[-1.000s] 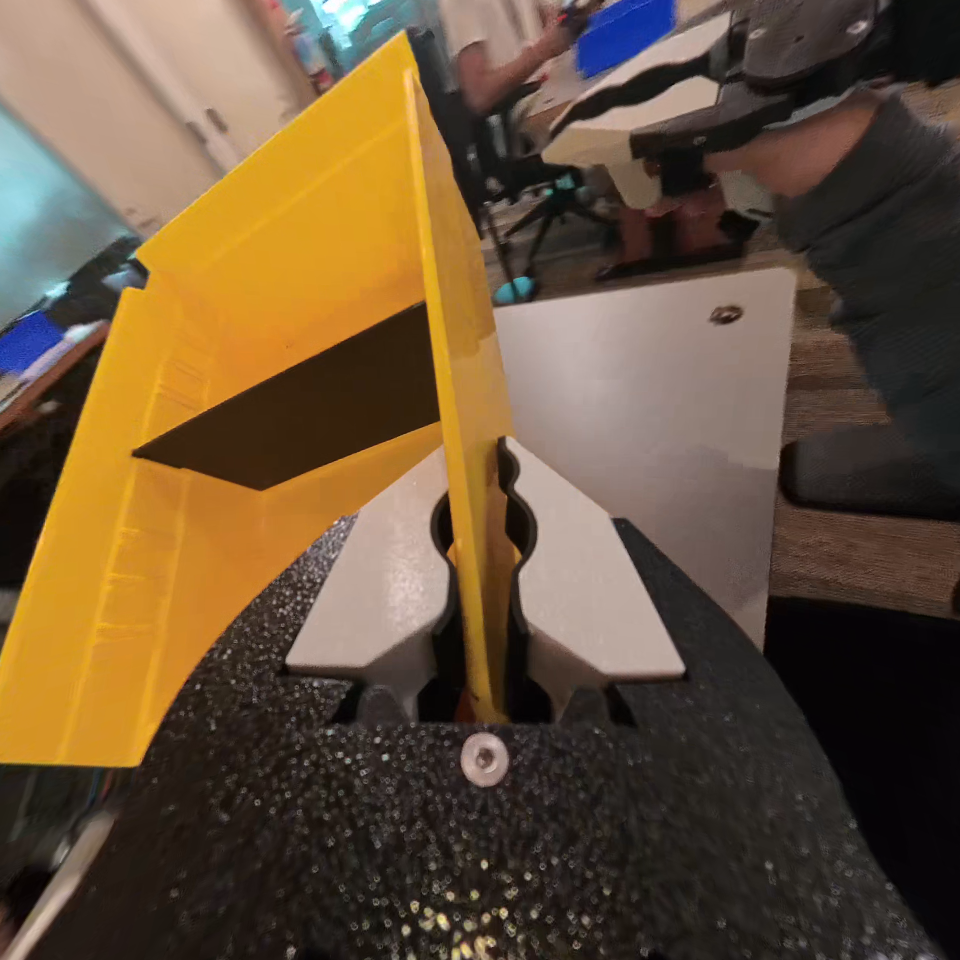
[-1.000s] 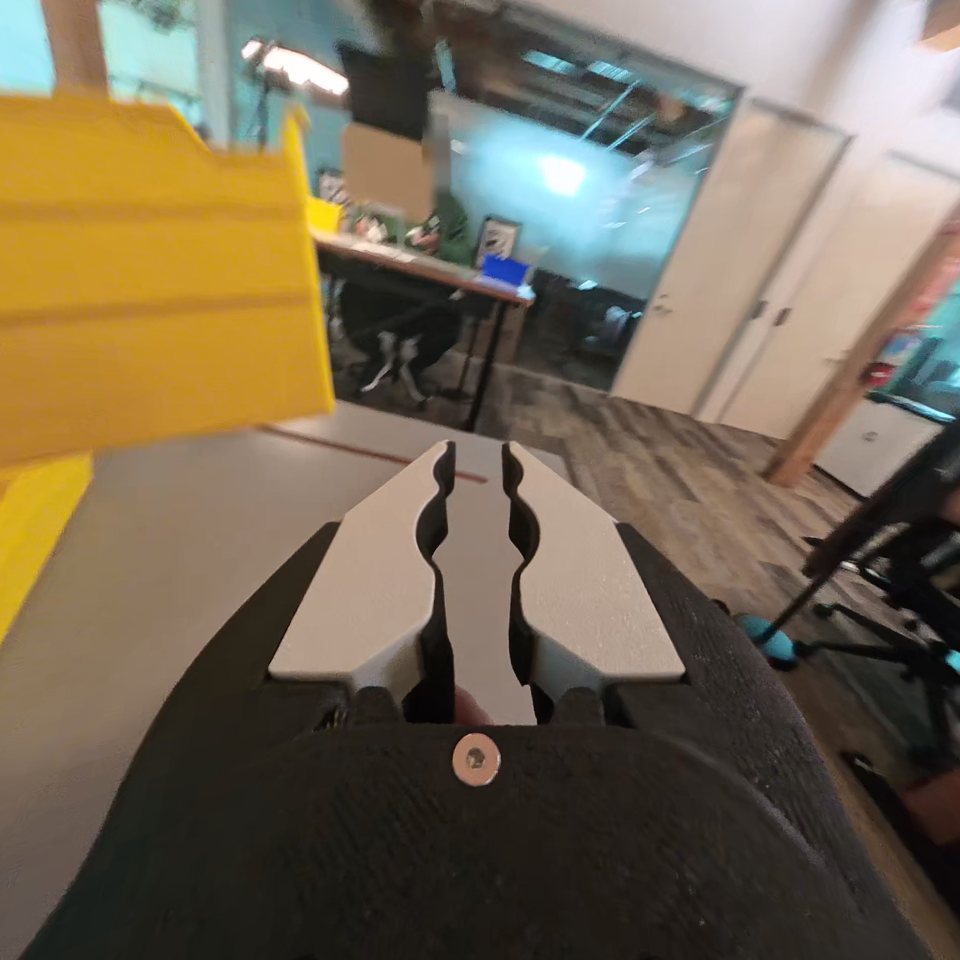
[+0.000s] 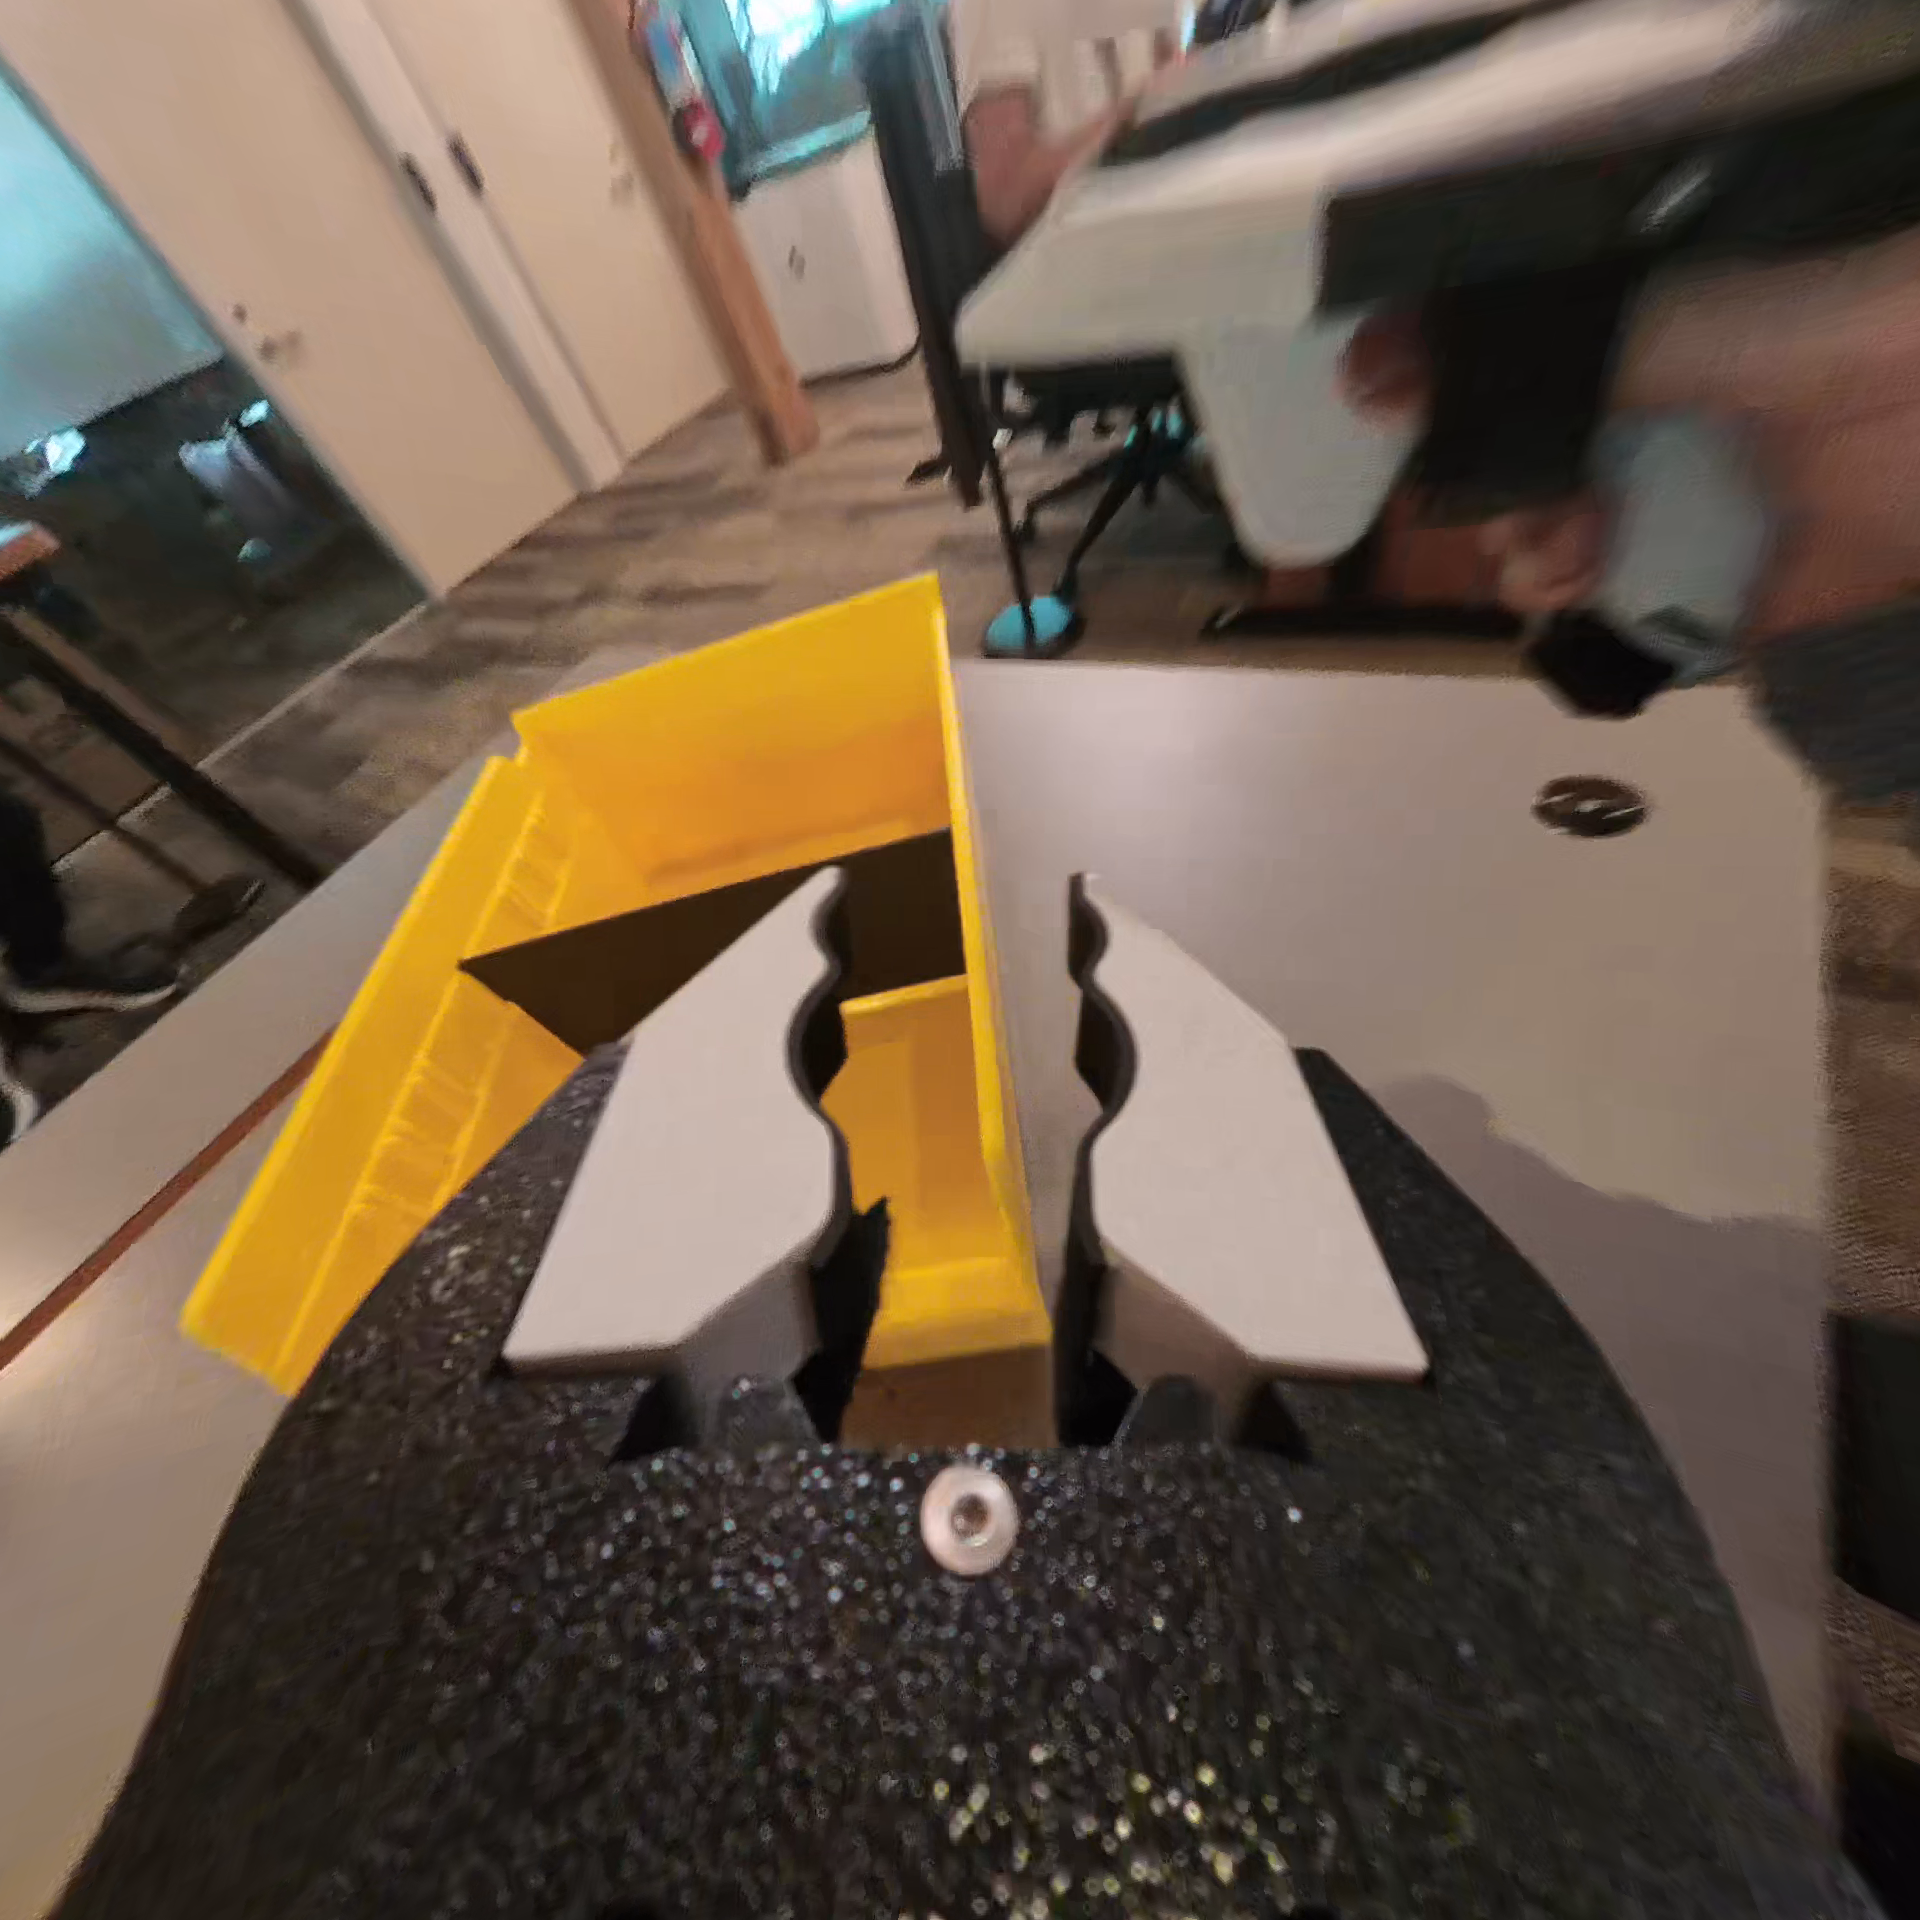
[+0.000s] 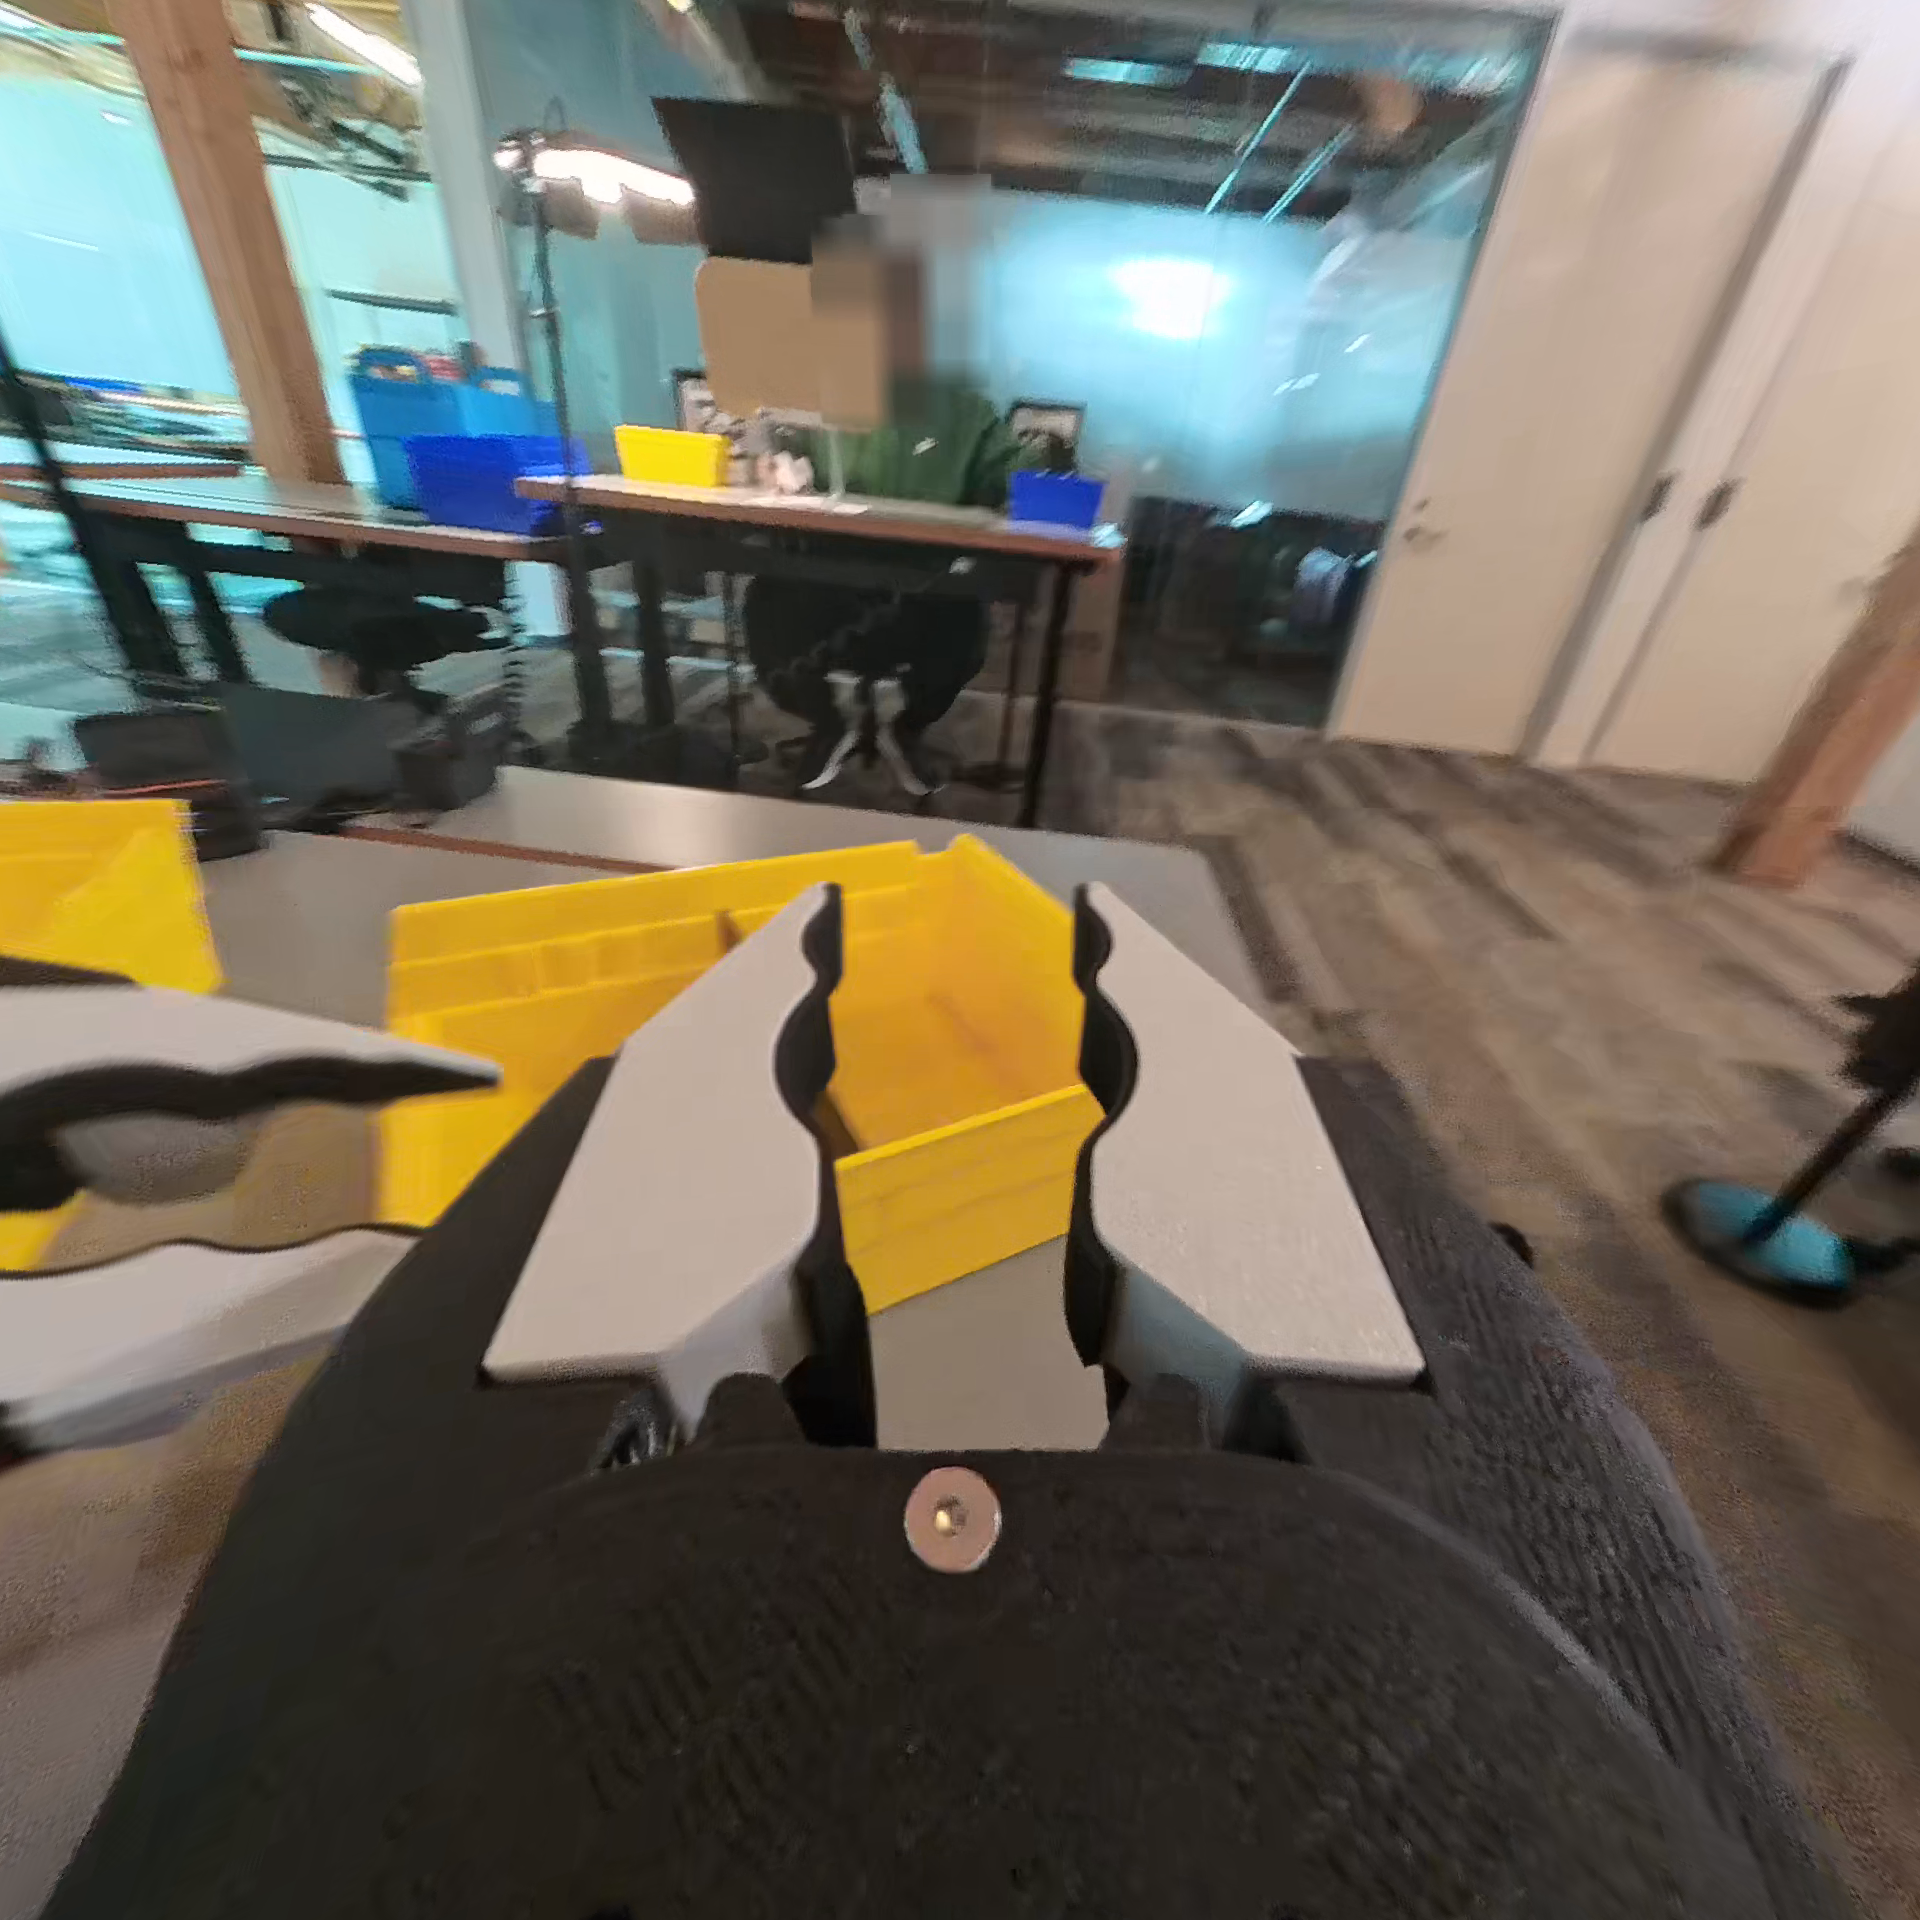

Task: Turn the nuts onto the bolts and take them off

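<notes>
Yellow bin (image 3: 727,790) let go and set down on the table (image 3: 1351,935), mid-frame. Left hand-held gripper (image 3: 956,904) now spread apart, empty. Right hand-held gripper (image 4: 954,904) wide apart too, aimed at the bin, probably to search. No nuts or bolts visible.

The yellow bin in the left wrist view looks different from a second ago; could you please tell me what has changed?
The left gripper has let go of the yellow bin: a second ago its jaws pinched the bin's side wall with the bin tilted in the air; now the jaws are open and the bin sits flat on the grey table. The right gripper has opened wider. The black divider stays inside the bin.
</notes>
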Demonstrator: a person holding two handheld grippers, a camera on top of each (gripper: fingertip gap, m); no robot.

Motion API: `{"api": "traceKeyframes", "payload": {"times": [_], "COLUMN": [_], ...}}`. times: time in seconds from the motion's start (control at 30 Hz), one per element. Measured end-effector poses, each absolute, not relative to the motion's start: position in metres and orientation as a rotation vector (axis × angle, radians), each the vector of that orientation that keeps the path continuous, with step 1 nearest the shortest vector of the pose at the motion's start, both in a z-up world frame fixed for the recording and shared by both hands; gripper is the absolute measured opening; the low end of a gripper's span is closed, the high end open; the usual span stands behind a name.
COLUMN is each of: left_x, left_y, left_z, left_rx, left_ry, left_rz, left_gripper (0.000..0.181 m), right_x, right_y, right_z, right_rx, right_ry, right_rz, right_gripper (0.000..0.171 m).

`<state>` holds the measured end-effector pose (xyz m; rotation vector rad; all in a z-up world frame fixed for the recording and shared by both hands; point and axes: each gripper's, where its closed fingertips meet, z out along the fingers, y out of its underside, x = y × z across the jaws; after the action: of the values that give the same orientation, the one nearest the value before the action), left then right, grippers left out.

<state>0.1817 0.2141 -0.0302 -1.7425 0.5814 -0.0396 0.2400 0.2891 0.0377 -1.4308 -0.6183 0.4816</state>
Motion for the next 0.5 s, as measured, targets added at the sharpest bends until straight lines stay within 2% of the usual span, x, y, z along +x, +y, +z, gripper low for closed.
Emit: {"api": "traceKeyframes", "payload": {"times": [0.1, 0.23, 0.3, 0.4, 0.5], "left_x": [0.137, 0.043, -0.002, -0.052, -0.082], "left_y": [0.173, 0.113, 0.078, 0.030, -0.001], "left_z": [-0.002, 0.006, 0.003, -0.014, -0.032], "left_rx": [-1.712, -1.753, -1.784, -1.869, -1.935], "left_ry": [0.451, 0.204, 0.069, -0.134, -0.268], "left_rz": [-0.041, 0.142, 0.244, 0.277, 0.256], "left_gripper": [0.064, 0.094, 0.102, 0.115, 0.118], "right_x": [0.216, 0.184, 0.170, 0.155, 0.145], "right_y": [0.279, 0.271, 0.267, 0.266, 0.265], "right_z": [0.028, -0.001, -0.018, -0.040, -0.060], "right_rx": [-1.538, -1.708, -1.779, -1.850, -1.899], "right_ry": [-0.642, -0.734, -0.804, -0.866, -0.926], "right_rz": [0.649, 0.613, 0.531, 0.405, 0.337], "right_gripper": [0.083, 0.112, 0.116, 0.112, 0.111]}}
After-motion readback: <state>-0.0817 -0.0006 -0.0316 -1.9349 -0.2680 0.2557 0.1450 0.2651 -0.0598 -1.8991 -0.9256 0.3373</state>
